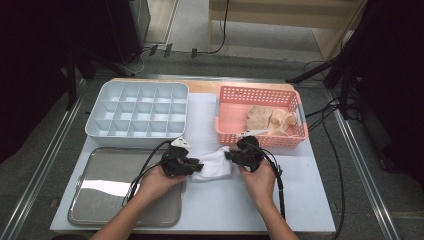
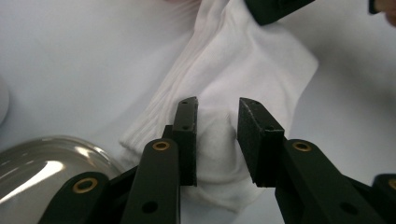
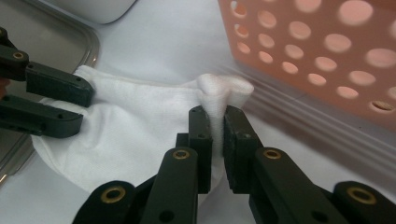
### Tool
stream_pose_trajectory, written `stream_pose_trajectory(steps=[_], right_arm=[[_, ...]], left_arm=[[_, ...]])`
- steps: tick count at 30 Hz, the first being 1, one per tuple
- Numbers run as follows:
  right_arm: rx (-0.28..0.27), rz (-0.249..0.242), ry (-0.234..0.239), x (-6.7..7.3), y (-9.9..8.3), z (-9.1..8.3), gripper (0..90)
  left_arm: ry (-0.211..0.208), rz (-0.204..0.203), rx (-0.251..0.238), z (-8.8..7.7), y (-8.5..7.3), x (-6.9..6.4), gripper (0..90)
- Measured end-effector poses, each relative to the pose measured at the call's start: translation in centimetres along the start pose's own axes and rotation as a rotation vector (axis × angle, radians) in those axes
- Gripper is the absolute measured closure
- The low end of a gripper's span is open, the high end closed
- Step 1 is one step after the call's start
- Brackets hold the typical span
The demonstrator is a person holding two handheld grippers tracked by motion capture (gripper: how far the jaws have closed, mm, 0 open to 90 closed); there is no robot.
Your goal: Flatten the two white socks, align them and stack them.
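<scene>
A white sock (image 1: 216, 167) lies on the white table mat between my two grippers. My right gripper (image 3: 217, 112) is shut on a bunched fold at one end of the sock (image 3: 140, 112), and the fabric pokes up above its pads. In the high view this gripper (image 1: 228, 156) sits at the sock's right end, near the pink basket. My left gripper (image 2: 215, 105) stands open over the other end of the sock (image 2: 243, 60), with fabric bulging in the gap between its pads. It shows at the sock's left end in the high view (image 1: 200, 167).
A pink perforated basket (image 1: 227, 107) with beige socks (image 1: 270, 120) stands at the back right, close to my right gripper (image 3: 327, 56). A white divided box (image 1: 100, 107) sits at the back left. A metal tray (image 1: 100, 200) lies front left, next to my left gripper.
</scene>
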State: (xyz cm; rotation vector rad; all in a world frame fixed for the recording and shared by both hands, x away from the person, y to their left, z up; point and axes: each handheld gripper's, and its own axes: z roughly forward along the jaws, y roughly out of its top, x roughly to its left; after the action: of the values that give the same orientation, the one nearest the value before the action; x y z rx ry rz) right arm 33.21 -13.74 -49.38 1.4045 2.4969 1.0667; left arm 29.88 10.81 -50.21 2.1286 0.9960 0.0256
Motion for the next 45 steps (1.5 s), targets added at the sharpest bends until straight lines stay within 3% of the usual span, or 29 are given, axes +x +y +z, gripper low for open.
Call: stream_pose_trajectory(steps=[4,10,20,28,31,34,37,45], right_arm=[[-0.001,-0.003,0.001,0.3,0.0,-0.1,83.9],[-0.011,-0.011,0.003,0.8,0.1,-0.8,83.8],[-0.026,-0.022,0.026,1.9,0.2,-1.8,83.8],[-0.041,-0.037,0.066,3.3,0.6,-2.2,83.8],[-0.04,-0.054,0.059,3.4,0.7,-1.9,83.8],[-0.036,-0.05,0.058,3.4,0.8,-1.9,83.8],[-0.033,-0.05,0.058,3.4,0.8,-1.9,83.7],[-0.029,-0.059,0.06,3.7,1.0,-1.8,83.6]], left_arm=[[-0.006,0.029,-0.029,0.1,0.6,-0.8,69.9],[0.015,0.066,-0.01,1.7,1.0,-1.5,71.3],[0.03,0.068,0.017,2.7,1.1,-1.1,73.7],[0.026,0.06,0.001,2.9,1.0,-0.8,75.1],[0.001,0.04,0.007,2.5,1.1,-0.6,74.6],[0.002,0.032,0.0,1.9,1.2,-0.3,74.0],[0.013,0.009,-0.021,0.6,1.3,0.3,72.3],[0.036,0.002,-0.048,-1.7,1.4,1.1,69.4]])
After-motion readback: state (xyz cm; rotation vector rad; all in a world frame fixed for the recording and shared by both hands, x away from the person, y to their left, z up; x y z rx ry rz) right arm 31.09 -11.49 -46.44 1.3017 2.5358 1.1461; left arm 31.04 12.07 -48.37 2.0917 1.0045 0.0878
